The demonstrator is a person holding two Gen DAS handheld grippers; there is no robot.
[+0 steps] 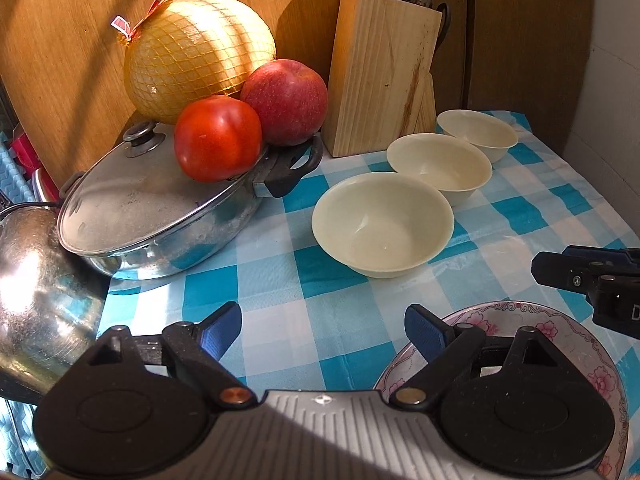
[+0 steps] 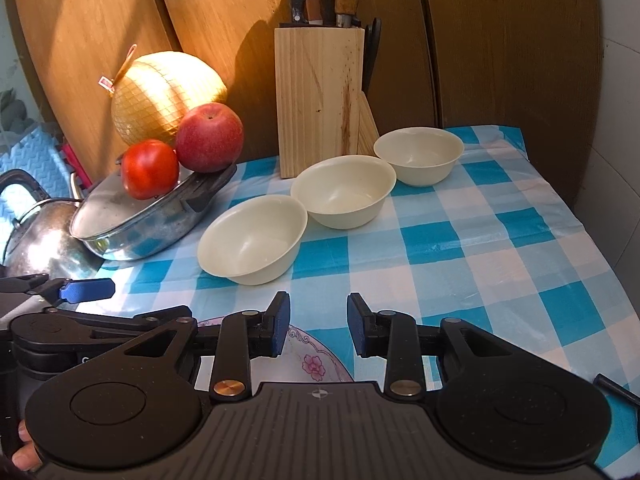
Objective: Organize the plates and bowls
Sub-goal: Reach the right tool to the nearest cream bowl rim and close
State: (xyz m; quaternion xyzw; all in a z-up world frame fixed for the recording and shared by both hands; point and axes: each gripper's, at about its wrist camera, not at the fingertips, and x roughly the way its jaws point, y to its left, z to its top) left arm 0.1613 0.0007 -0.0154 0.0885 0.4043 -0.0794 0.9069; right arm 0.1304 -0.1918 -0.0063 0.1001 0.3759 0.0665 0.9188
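Three empty cream bowls stand in a diagonal row on the checked cloth: a near bowl (image 1: 382,224) (image 2: 252,240), a middle bowl (image 1: 440,166) (image 2: 344,192) and a far bowl (image 1: 478,132) (image 2: 418,156). A pink-flowered plate (image 1: 560,340) (image 2: 316,360) lies at the front of the table. My left gripper (image 1: 322,330) is open wide above the cloth, its right finger over the plate's left rim, nothing between its pads. My right gripper (image 2: 319,320) hovers over the plate's far edge, jaws partly apart and empty. Both grippers are short of the near bowl.
A lidded steel pot (image 1: 160,216) at the left carries a tomato (image 1: 218,138), an apple (image 1: 284,102) and a netted pomelo (image 1: 198,52). A wooden knife block (image 1: 380,76) stands behind the bowls. A steel kettle (image 1: 44,288) sits at the far left. The cloth's right edge (image 2: 580,216) meets a white wall.
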